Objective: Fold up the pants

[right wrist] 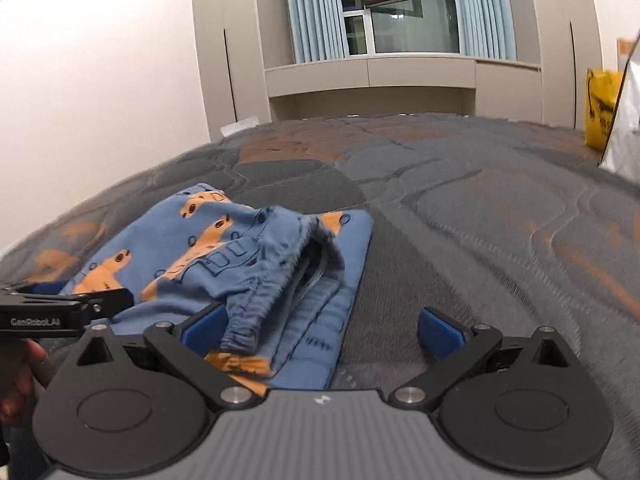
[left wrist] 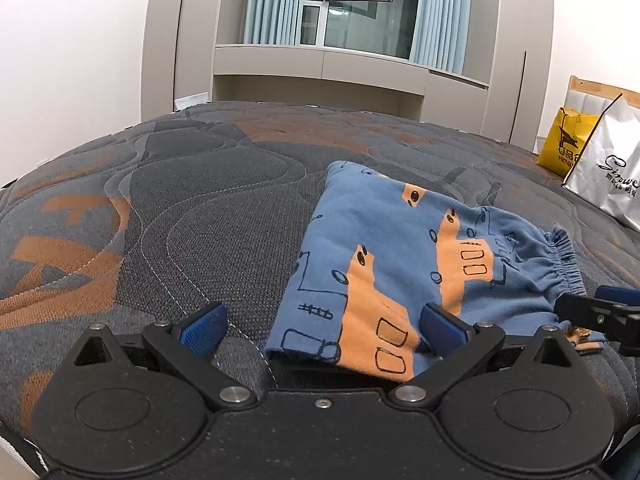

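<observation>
Blue pants (left wrist: 384,264) with orange vehicle prints lie folded on the grey and orange quilted bed (left wrist: 160,216). Their elastic waistband (left wrist: 560,256) bunches at the right. My left gripper (left wrist: 324,326) is open over the near left corner of the pants, its right pad resting on the cloth. In the right wrist view the pants (right wrist: 224,256) lie left of centre, the waistband (right wrist: 256,304) hanging loose toward me. My right gripper (right wrist: 320,328) is open at the near right edge of the pants, with its left pad against the waistband. The other gripper (right wrist: 68,306) shows at the left.
A yellow bag (left wrist: 566,144) and a silver-white shopping bag (left wrist: 608,172) stand on the bed's far right. Beige cabinets, a window with pale blue curtains (left wrist: 352,4) and a white wall lie beyond the bed. A hand (right wrist: 16,384) shows at the left edge.
</observation>
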Available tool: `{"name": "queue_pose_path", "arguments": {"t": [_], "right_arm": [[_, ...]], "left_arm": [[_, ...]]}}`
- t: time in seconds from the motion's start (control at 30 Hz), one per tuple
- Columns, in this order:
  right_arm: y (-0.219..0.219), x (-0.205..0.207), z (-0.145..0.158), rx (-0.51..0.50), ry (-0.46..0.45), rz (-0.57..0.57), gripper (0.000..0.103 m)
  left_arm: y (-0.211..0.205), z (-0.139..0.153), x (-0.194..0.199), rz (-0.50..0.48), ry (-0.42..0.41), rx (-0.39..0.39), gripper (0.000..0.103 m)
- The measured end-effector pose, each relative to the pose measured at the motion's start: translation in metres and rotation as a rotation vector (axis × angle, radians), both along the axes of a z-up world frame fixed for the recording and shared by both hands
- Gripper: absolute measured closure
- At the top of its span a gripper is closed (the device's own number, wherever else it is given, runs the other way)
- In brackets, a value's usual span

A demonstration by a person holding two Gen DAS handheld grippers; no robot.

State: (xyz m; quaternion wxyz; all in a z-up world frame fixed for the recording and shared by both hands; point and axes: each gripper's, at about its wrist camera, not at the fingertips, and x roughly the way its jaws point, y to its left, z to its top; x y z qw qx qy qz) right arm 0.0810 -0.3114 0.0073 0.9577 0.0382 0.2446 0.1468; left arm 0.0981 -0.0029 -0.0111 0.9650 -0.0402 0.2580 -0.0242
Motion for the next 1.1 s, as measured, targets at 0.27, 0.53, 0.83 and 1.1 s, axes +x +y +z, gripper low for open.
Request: {"name": "queue_pose_path", "arguments": {"t": [0.27, 0.53, 0.83, 1.1], "right_arm": [[0.006, 0.007, 0.022, 0.002, -0.112, 0.001, 0.0], [0.048, 0.11, 0.039, -0.116, -0.083, 0.26, 0.0], [0.054, 0.142, 0.025, -0.262, -0.04, 0.071, 0.0], [-0.002, 0.079, 0.033, -0.002, -0.038, 0.056, 0.0]], "left_arm": [[-0.001, -0.001, -0.001, -0.006, -0.014, 0.008, 0.0], [-0.002, -0.002, -0.001, -0.004, -0.008, 0.013, 0.0], [0.0, -0.003, 0.001, -0.009, -0.011, 0.007, 0.0], [-0.001, -0.002, -0.001, 0.008, -0.01, -0.006, 0.0]]}}
